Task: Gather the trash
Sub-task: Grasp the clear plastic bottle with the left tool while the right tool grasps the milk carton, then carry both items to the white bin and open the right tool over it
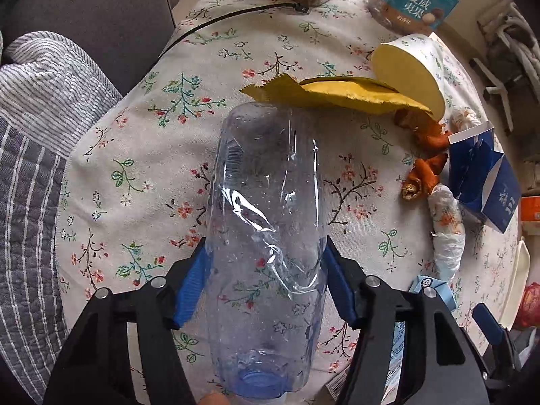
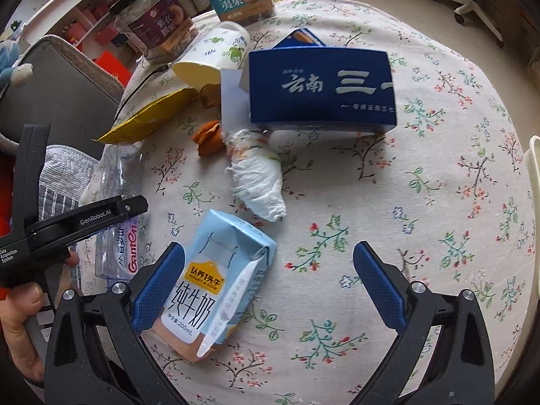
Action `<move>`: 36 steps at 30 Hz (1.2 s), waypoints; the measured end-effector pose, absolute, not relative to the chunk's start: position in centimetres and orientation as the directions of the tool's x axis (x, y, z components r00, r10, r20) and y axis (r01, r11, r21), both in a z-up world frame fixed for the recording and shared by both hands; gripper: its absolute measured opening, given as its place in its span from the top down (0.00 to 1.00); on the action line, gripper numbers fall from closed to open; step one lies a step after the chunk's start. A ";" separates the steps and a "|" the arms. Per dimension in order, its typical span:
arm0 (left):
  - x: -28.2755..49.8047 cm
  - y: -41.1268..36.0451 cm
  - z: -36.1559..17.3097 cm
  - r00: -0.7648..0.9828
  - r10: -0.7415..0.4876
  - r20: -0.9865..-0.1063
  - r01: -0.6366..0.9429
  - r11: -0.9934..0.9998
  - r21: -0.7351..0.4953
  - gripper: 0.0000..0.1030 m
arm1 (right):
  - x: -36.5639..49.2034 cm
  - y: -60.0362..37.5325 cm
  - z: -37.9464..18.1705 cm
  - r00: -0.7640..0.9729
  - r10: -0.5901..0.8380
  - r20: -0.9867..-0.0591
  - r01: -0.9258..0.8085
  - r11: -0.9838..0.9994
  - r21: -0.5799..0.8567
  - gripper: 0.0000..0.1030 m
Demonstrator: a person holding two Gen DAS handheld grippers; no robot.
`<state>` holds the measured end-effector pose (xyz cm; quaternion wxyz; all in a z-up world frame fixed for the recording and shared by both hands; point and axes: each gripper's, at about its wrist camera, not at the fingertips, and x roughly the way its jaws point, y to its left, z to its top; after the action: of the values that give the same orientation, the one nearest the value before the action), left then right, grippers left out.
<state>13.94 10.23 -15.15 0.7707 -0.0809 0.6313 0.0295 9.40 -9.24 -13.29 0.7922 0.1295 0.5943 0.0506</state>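
A clear, dented plastic bottle (image 1: 266, 175) lies on the floral tablecloth (image 1: 135, 155), cap end toward the camera. My left gripper (image 1: 266, 248) points down over it, its blue pads (image 1: 194, 287) pressed against both sides of the bottle. In the right wrist view a light blue milk carton (image 2: 216, 280) lies flat between the fingers of my right gripper (image 2: 270, 283). That gripper is open wide, and its left pad (image 2: 158, 287) is right at the carton's edge. The bottle (image 2: 118, 185) and the left gripper (image 2: 87, 219) show at that view's left.
More trash lies on the cloth: a crumpled tissue (image 2: 260, 175), orange peels (image 2: 209, 136), a yellow paper bag (image 1: 337, 96), a tipped paper cup (image 1: 408, 67) and a dark blue box (image 2: 320, 87). Snack jars (image 2: 158, 23) stand at the far edge. A striped quilt (image 1: 44, 108) lies left of the table.
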 end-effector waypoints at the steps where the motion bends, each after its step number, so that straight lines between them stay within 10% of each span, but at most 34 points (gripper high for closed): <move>1: 13.7 10.3 -14.9 0.209 -0.060 -0.976 -0.142 0.986 -0.091 0.39 | 9.5 -8.9 -13.5 0.278 0.238 -0.930 0.077 0.960 0.269 0.07; 15: 10.3 10.4 -6.5 0.441 -0.124 -0.889 -0.032 0.988 -0.153 0.39 | 10.3 -6.0 -16.1 0.246 0.241 -0.939 0.115 0.954 0.276 0.08; 20: 10.2 10.8 -6.6 0.459 -0.136 -0.878 -0.031 0.985 -0.169 0.39 | 10.0 -7.0 -15.4 0.265 0.278 -0.923 0.104 0.944 0.314 0.41; 36: 10.1 10.5 -5.0 0.548 -0.124 -0.827 -0.056 0.981 -0.185 0.39 | 9.4 -9.3 -7.7 0.536 0.213 -0.817 -0.030 0.972 0.234 0.48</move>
<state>10.08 10.45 -5.03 0.8747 -0.0948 0.4749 -0.0197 9.43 -9.30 -7.67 0.8712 0.0959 0.4763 0.0699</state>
